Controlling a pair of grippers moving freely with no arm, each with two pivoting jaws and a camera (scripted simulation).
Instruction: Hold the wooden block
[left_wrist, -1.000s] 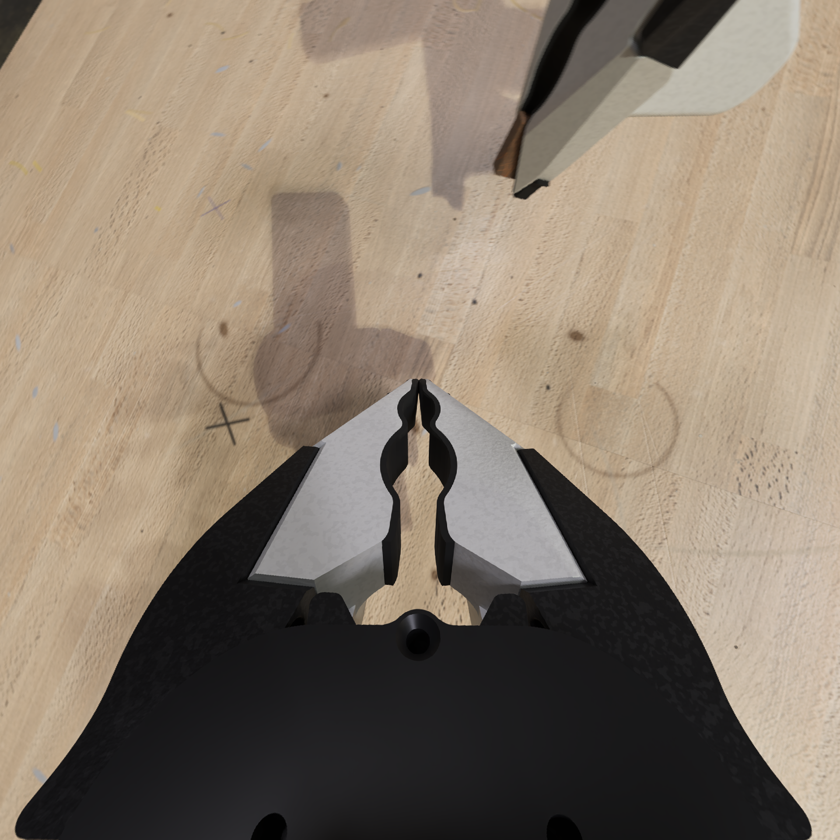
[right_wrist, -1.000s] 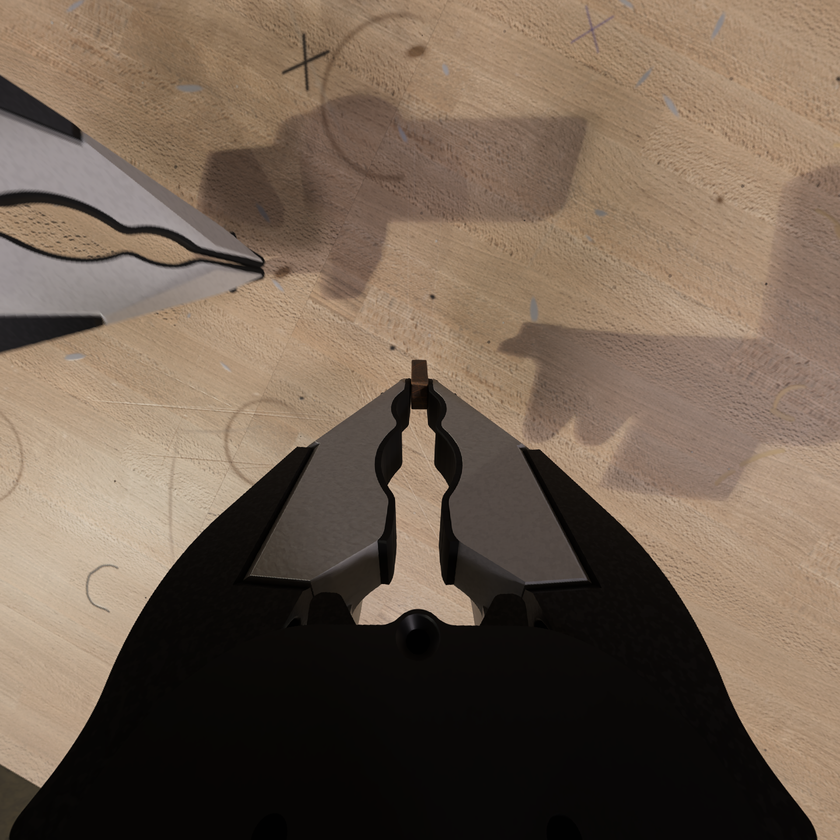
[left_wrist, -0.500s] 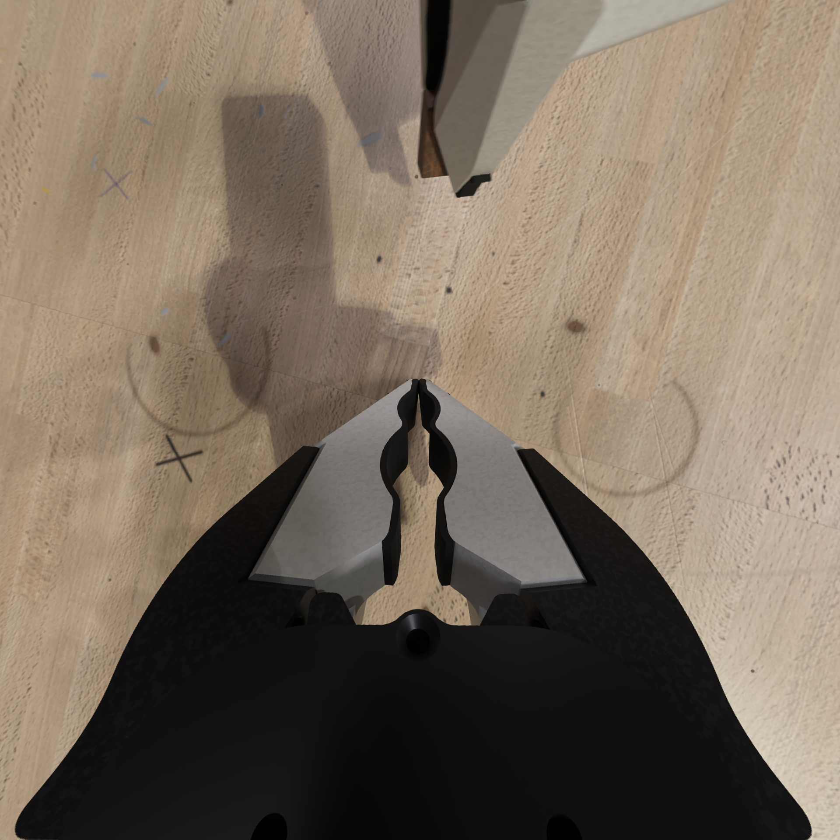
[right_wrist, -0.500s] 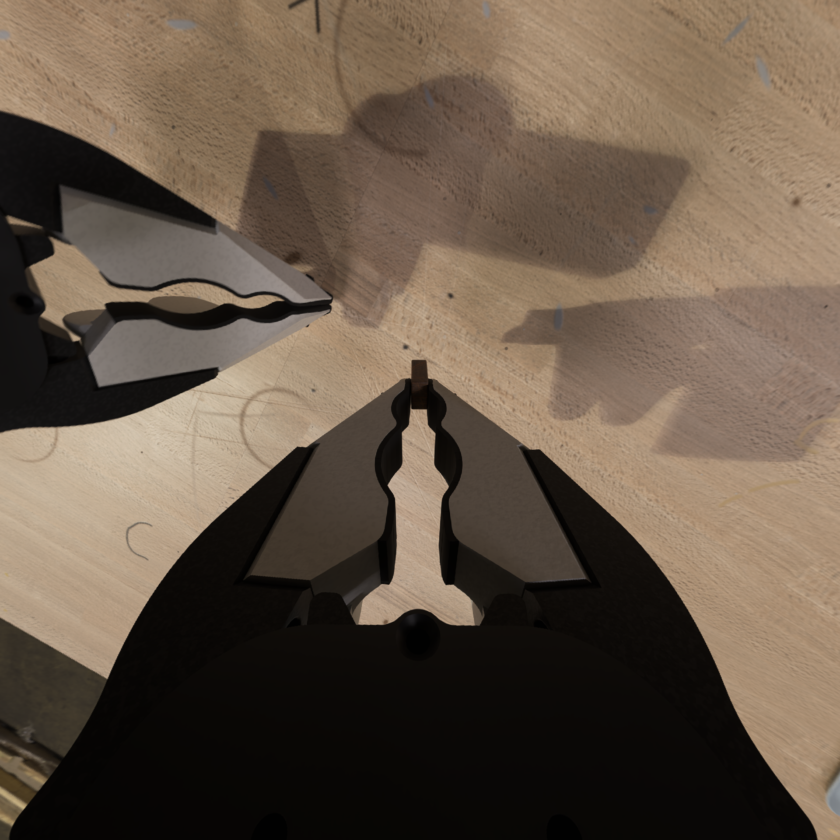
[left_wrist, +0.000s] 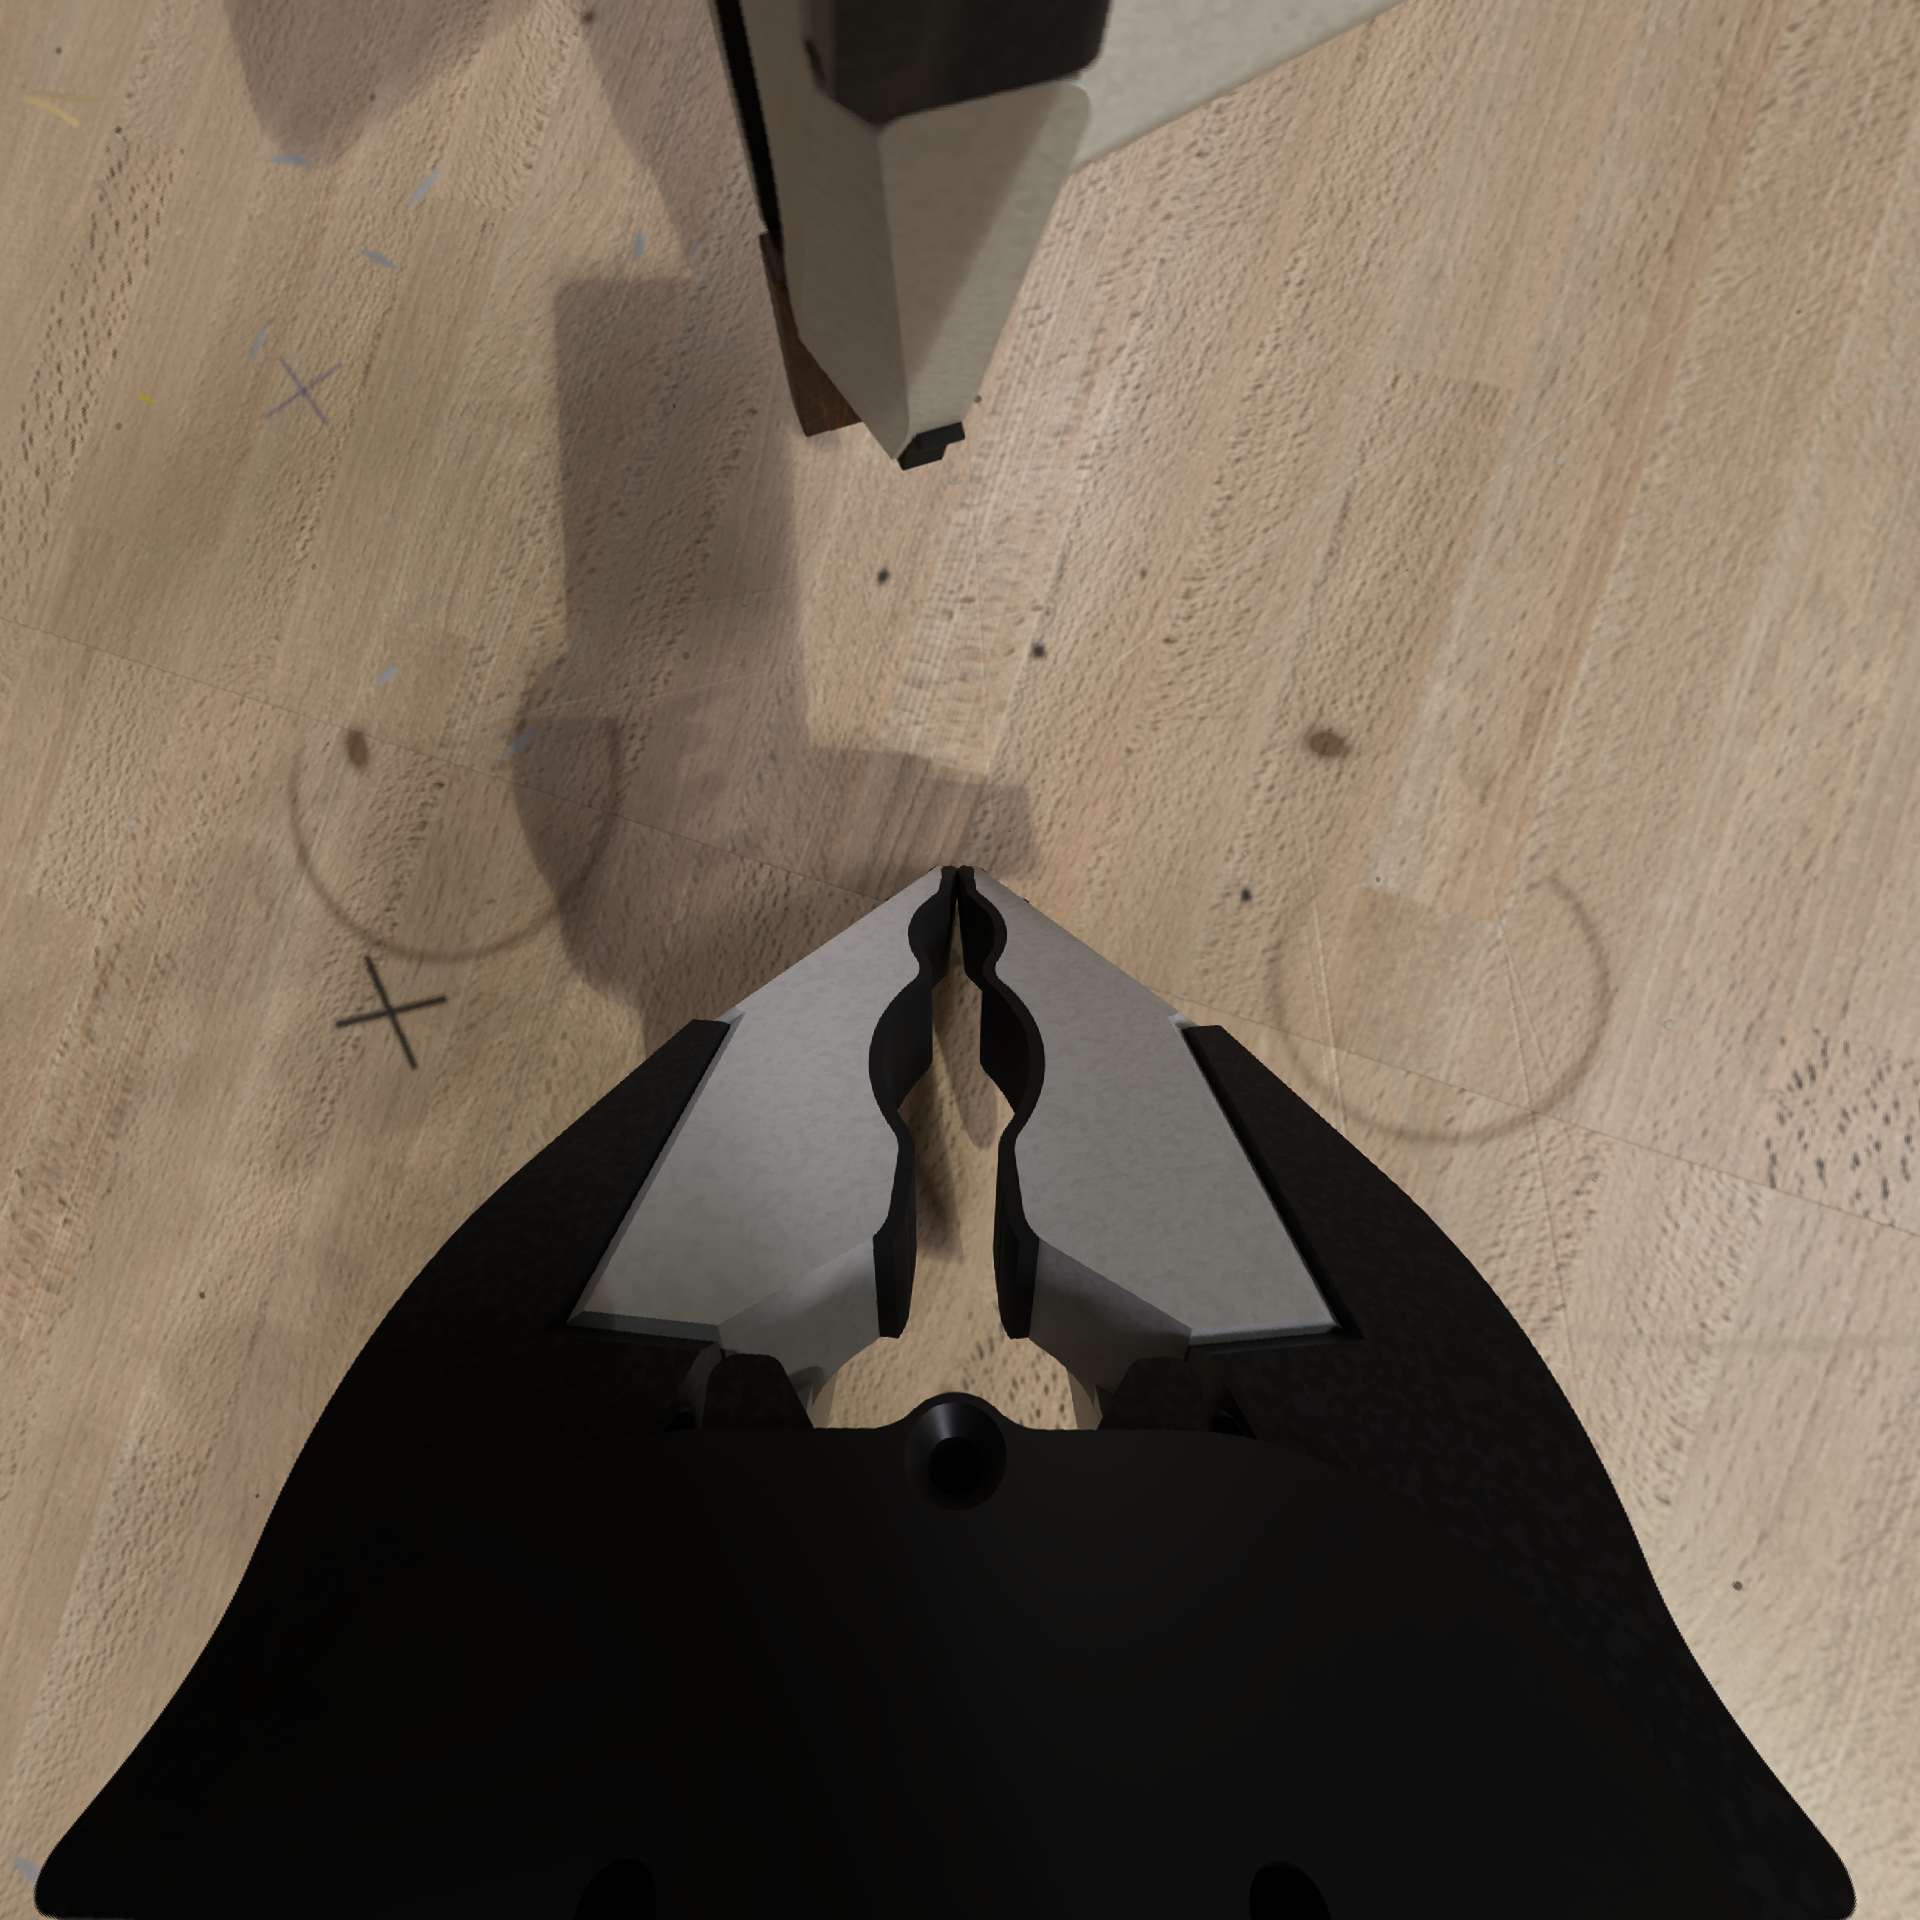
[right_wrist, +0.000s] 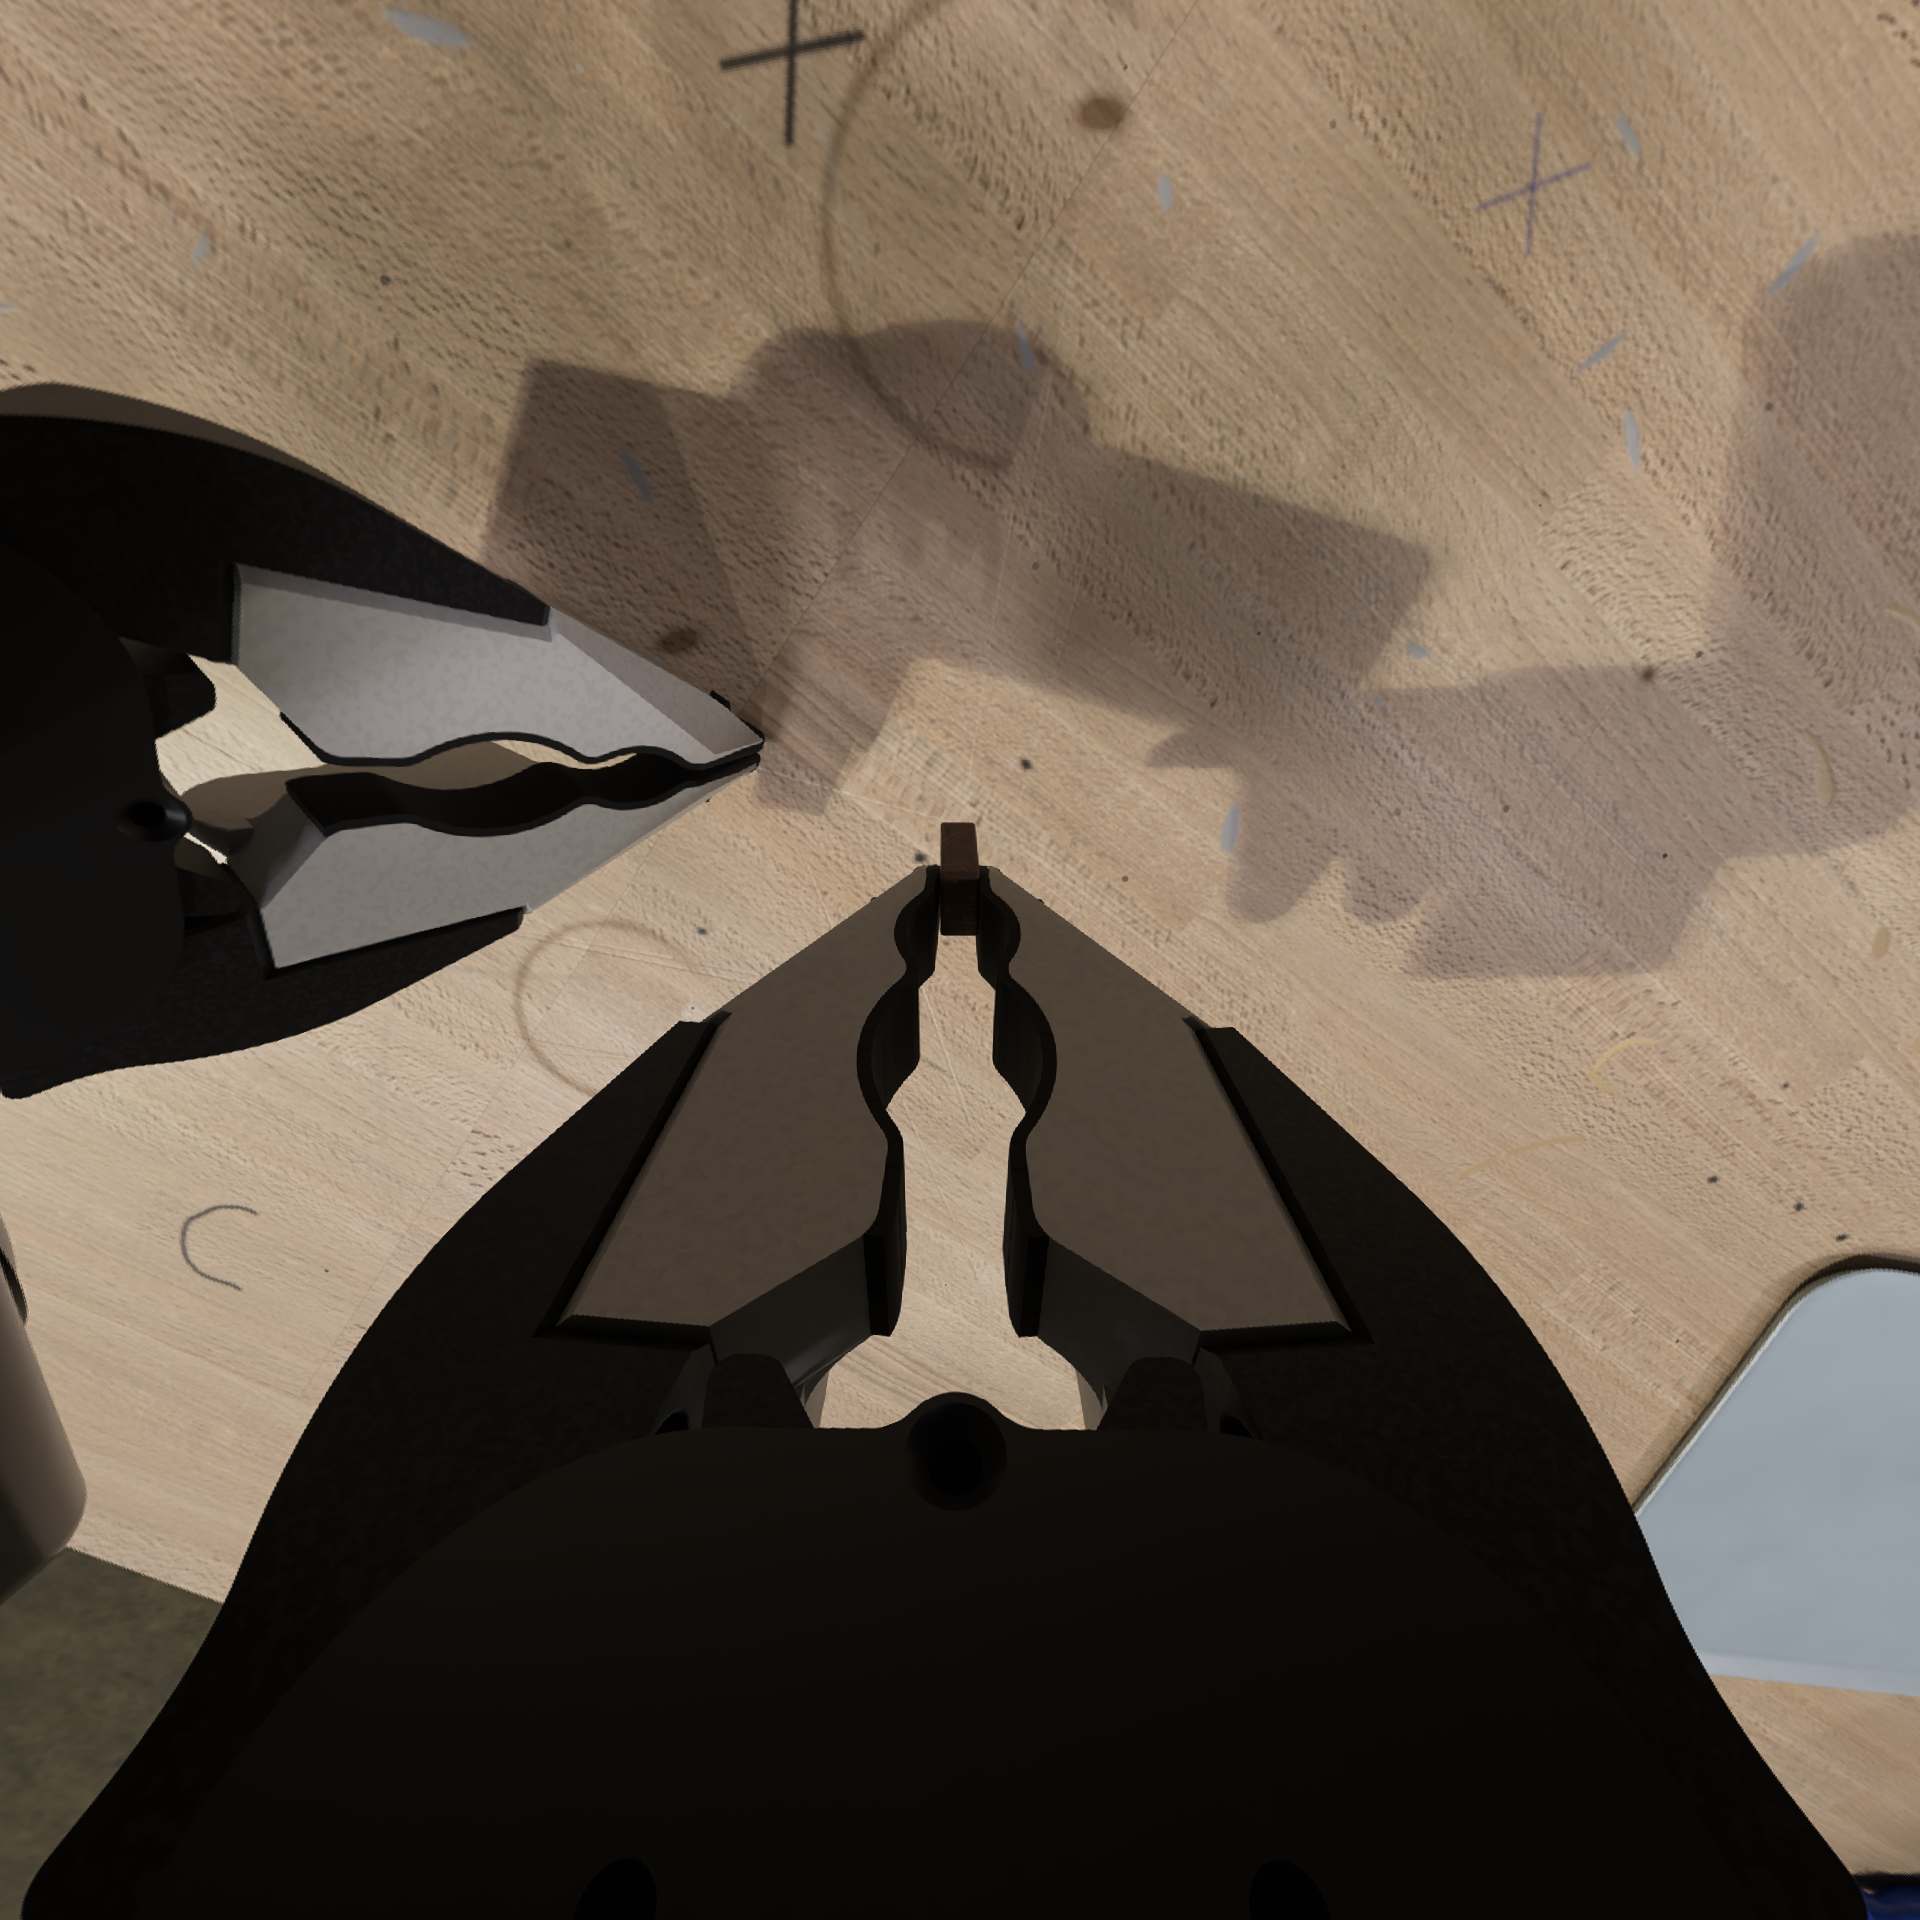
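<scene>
My right gripper (right_wrist: 958, 883) is shut on the thin dark wooden block (right_wrist: 958, 878), pinched edge-on between its tips above the table. In the left wrist view the right gripper (left_wrist: 883, 416) hangs ahead at the top centre with the brown block (left_wrist: 816, 379) at its tip. My left gripper (left_wrist: 954, 878) is shut and empty, a short way in front of the block. In the right wrist view the left gripper (right_wrist: 743, 743) points in from the left, its tips close to the block but apart from it.
The light wooden tabletop (left_wrist: 1455, 520) bears pencilled circles and crosses (left_wrist: 390, 1008). A pale grey-blue flat object with a rounded corner (right_wrist: 1808, 1455) lies at the lower right in the right wrist view. The table's edge (right_wrist: 156, 1590) shows at the lower left.
The two grippers have drawn closer together. The right gripper with the block looms larger in the left wrist view, and more of the left gripper shows in the right wrist view.
</scene>
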